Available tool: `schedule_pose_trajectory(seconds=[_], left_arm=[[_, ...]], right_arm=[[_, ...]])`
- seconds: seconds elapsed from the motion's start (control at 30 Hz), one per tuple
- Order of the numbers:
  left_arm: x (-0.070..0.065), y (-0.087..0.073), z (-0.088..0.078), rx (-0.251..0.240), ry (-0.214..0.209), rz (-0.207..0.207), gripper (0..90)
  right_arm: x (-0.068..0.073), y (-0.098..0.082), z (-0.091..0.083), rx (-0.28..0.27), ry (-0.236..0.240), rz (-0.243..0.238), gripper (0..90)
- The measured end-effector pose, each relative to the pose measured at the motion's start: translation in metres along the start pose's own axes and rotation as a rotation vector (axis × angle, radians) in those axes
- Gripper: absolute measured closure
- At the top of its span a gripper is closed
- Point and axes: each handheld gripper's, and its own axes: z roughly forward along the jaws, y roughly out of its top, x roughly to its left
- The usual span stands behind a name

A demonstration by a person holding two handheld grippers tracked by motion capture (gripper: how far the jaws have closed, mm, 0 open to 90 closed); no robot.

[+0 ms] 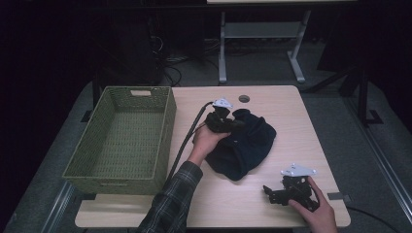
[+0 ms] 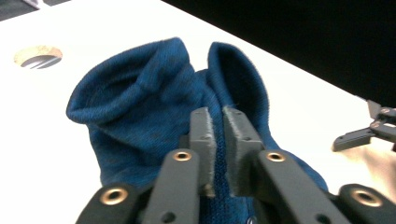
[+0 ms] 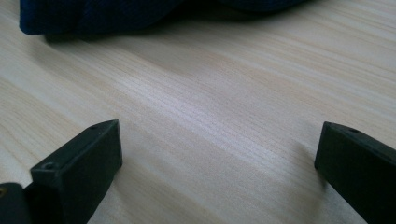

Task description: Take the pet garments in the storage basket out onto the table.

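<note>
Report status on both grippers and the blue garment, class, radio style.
Left gripper nearly shut, pinching a fold of the blue garment. Right gripper open, resting on the table, holding nothing. Green basket stands left; nothing in the way.

On the table point(image 1: 291, 131): basket point(image 1: 124, 138) at the left edge, garment point(image 1: 245, 143) heaped near the middle, just right of the basket. Left gripper point(image 1: 224, 121) atop the garment's near-left part (jaws set over a fold). Right gripper point(image 1: 279, 194) near the front right corner, apart from the garment. Cable hole point(image 1: 244, 98) behind the garment.
</note>
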Motion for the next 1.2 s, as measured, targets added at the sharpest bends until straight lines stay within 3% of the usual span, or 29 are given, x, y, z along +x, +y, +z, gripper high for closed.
schedule_pose_trajectory(seconds=[0.1, 0.2, 0.3, 0.43, 0.57, 0.97, 1.2], left_arm=[[0.000, 0.001, -0.002, 0.011, 0.024, 0.015, 66.4], [-0.001, 0.002, -0.005, 0.005, 0.024, 0.007, 54.2], [-0.005, 0.002, -0.009, 0.004, 0.017, 0.029, 44.4], [-0.008, 0.000, -0.015, 0.013, 0.064, 0.047, 27.6], [-0.010, -0.006, -0.025, 0.020, 0.108, 0.041, 17.1], [-0.017, -0.023, -0.050, 0.001, 0.173, 0.038, 13.2], [-0.030, -0.038, -0.060, 0.015, 0.202, 0.045, 13.2]], right_arm=[[0.000, 0.000, 0.000, 0.000, 0.002, -0.004, 0.4], [0.000, 0.000, 0.000, 0.000, 0.002, -0.003, 0.4], [0.000, 0.000, 0.000, 0.000, 0.002, -0.003, 0.5], [0.000, 0.000, 0.000, 0.002, 0.004, 0.002, 0.4], [0.000, 0.000, 0.000, 0.004, 0.004, 0.002, 0.4], [0.000, 0.000, 0.000, 0.004, 0.003, -0.001, 0.4], [0.000, 0.000, 0.000, 0.003, 0.002, -0.003, 0.4]])
